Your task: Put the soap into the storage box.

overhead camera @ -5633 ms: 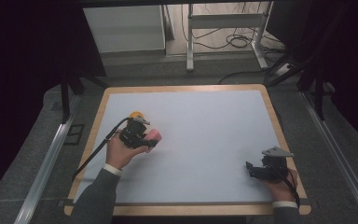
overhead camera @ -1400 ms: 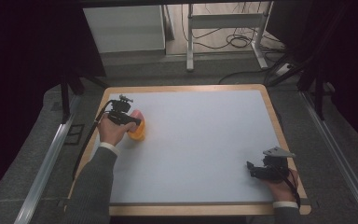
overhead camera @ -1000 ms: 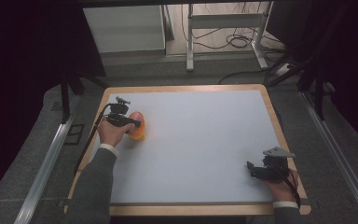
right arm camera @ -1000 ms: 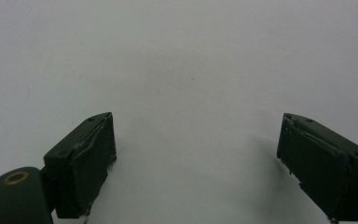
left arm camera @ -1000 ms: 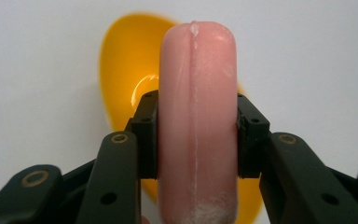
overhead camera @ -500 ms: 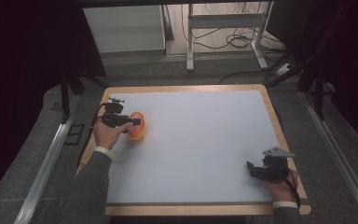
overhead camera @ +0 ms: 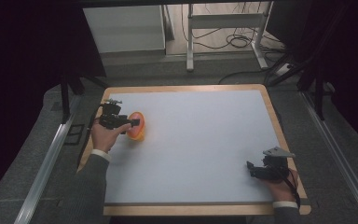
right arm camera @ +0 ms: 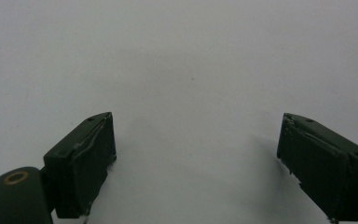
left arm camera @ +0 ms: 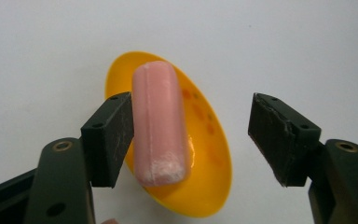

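Observation:
A pink soap-like bar (left arm camera: 161, 126) stands on its edge in a shallow yellow dish (left arm camera: 209, 158) on the white table top. My left gripper (left arm camera: 193, 119) is open and its jaws have just been opening. The bar sits between them, close against the left pad (left arm camera: 116, 140) and well apart from the right pad. From above, the left gripper (overhead camera: 129, 122) points right at the dish (overhead camera: 137, 130) near the table's left edge. My right gripper (overhead camera: 252, 169) rests open at the front right, and nothing lies between its jaws (right arm camera: 196, 140).
The white board (overhead camera: 200, 140) has a wooden border. Dark floor and metal rails (overhead camera: 46, 163) flank it. A white cabinet (overhead camera: 123, 28) and table legs with cables stand beyond the far edge.
The left gripper carried the dish and bar to the far left of the board, then drew back a little to the left and up, away from the bar. The right gripper has stayed put.

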{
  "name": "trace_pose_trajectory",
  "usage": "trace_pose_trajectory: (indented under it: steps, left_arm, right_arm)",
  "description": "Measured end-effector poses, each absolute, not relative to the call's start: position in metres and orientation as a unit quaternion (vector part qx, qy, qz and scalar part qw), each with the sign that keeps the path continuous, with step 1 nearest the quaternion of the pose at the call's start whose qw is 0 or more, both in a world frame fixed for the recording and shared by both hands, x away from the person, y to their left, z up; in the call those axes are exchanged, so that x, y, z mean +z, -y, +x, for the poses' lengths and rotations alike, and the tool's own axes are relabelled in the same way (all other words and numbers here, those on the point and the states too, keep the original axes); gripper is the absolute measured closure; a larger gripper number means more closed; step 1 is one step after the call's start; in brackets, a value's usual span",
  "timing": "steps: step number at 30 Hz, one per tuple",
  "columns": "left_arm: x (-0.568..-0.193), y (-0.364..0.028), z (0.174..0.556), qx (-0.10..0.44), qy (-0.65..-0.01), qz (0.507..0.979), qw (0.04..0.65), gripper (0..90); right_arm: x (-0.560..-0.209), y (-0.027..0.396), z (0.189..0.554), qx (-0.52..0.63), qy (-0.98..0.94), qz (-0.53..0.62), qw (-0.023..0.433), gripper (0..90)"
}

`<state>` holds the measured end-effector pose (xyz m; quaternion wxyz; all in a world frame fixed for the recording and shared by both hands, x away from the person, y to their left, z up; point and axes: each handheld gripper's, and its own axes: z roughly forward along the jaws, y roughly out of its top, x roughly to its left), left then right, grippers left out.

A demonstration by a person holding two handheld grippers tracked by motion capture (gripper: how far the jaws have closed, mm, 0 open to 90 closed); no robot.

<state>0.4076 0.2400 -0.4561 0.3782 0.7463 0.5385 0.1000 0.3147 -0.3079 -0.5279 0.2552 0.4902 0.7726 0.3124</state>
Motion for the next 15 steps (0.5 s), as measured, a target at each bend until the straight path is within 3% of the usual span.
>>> trace_pose_trajectory:
  steps: [15]
  left_arm:
    - [-0.445, -0.258, 0.365, 0.126, -0.512, 0.755, 0.391, 31.0]
  right_arm:
    - [-0.528, 0.308, 0.315, 0.311, -0.773, 0.490, 0.256, 11.0]
